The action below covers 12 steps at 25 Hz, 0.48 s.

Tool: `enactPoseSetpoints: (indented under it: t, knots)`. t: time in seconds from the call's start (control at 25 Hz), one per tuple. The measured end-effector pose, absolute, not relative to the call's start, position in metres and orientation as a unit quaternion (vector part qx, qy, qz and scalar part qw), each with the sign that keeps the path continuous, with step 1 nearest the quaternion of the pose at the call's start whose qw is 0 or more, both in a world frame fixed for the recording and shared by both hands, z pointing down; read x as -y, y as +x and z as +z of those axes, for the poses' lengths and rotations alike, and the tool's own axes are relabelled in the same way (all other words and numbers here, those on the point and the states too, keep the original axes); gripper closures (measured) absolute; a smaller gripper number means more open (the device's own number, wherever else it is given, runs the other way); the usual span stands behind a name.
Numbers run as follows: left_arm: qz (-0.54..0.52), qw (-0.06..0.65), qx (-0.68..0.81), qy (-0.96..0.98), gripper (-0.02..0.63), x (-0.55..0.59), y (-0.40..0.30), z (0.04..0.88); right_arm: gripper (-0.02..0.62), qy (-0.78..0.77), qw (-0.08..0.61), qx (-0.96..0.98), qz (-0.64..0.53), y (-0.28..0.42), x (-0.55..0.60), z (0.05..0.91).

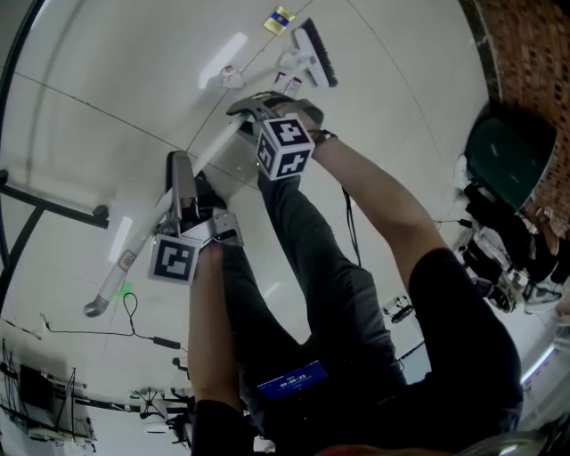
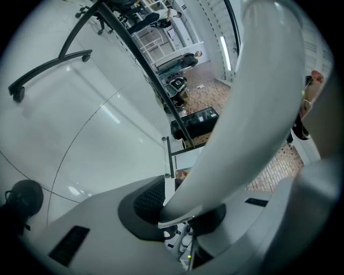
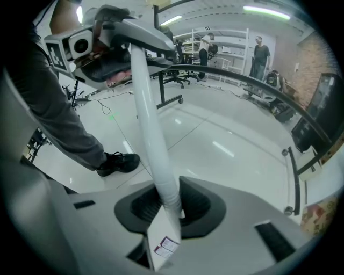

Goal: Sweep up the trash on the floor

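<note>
A white broom handle (image 1: 214,147) runs across the head view from lower left up to the dark broom head (image 1: 317,52) on the glossy white floor. Near that head lie a yellow-and-blue wrapper (image 1: 280,19), a crumpled white scrap (image 1: 231,77) and a white piece (image 1: 289,66). My left gripper (image 1: 181,183) is shut on the handle's upper part, with the handle (image 2: 252,107) filling the left gripper view between the pads (image 2: 148,201). Further down, my right gripper (image 1: 256,109) is shut on the handle (image 3: 153,145). The left gripper (image 3: 107,37) shows at the top of the right gripper view.
A black metal rail (image 1: 53,207) stands at the left and a thin cable (image 1: 129,325) lies on the floor below it. A dark green object (image 1: 509,160) and clutter sit by the brick wall at the right. The person's shoe (image 3: 118,161) is close to the handle.
</note>
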State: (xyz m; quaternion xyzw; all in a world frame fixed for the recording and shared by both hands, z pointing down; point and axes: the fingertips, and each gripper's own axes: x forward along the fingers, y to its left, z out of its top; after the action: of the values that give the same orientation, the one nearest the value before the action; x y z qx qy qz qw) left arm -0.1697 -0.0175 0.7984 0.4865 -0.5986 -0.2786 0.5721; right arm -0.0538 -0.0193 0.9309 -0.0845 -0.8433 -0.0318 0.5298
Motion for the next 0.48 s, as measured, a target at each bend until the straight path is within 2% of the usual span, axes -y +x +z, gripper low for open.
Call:
enactPoseSetpoints:
  t: [0.48]
  knots:
    - [-0.275,0.574,0.587,0.5,0.551,0.012,-0.173,0.798,0.492,-0.081,0.529,0.844,-0.038,-0.061,0.009,0.933]
